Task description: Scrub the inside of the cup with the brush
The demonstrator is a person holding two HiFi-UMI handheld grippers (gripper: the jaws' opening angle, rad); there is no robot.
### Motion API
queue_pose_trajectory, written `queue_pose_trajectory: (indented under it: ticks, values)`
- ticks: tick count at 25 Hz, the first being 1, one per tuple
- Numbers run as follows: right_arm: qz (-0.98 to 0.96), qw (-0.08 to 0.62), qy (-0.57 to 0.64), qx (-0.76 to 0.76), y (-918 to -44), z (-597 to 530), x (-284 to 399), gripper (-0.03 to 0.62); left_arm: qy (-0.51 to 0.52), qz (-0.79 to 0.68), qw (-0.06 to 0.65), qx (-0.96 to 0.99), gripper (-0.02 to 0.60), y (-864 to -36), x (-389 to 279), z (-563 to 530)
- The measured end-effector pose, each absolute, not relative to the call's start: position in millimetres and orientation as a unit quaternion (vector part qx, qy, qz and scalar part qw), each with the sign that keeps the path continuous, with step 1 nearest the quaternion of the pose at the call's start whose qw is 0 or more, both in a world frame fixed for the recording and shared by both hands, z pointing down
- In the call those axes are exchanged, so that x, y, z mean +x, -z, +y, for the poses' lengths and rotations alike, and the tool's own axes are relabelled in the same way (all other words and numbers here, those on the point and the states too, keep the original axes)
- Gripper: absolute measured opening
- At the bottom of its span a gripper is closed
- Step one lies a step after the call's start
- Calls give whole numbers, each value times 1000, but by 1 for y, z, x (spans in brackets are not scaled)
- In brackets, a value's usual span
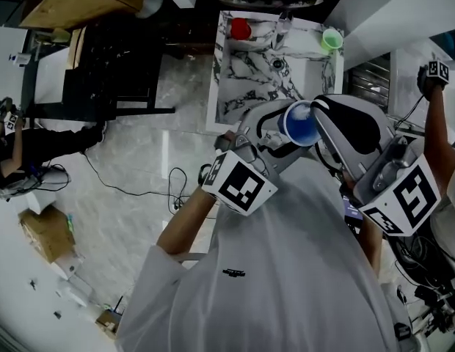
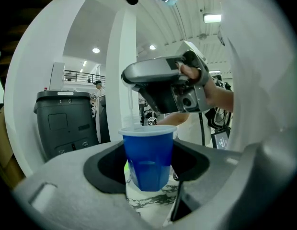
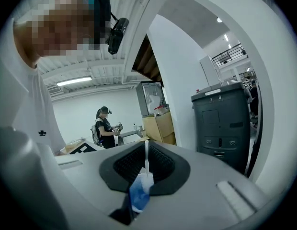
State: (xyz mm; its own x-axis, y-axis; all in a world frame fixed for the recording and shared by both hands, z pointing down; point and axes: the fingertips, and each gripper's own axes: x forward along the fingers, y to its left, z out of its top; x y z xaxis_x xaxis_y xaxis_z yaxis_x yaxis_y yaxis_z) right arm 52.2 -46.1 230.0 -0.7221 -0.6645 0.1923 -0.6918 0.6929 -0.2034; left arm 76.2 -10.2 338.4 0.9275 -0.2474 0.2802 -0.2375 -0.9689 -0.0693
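Observation:
The blue cup stands upright with its mouth open to the head view. My left gripper is shut on its sides, and in the left gripper view the cup fills the gap between the jaws of that gripper. My right gripper hovers just right of the cup's rim and shows above the cup in the left gripper view. It is shut on the brush, gripping the blue end while a thin white stem sticks out forward. The bristles are hidden.
A marble-patterned counter lies ahead, with a red cup and a green cup at its far side. A dark bin stands by a white pillar. Another person stands in the background. Cables trail over the floor.

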Motion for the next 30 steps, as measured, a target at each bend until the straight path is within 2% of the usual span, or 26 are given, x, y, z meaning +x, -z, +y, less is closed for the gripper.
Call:
queue_pose_trajectory:
  ticks: [9,21,30]
  values:
    - [-928,49,-137,342,-230,-37,35,25,134,139,20,-981,274,-332,71,-28]
    - [-911,66,-148,379,-239,-42,67,25,136,136,32,-981,273,-324,66,-34]
    - [-908,51,-136,394,-228,-46,70,26,141,118,33,-982,273,-329,73,-12]
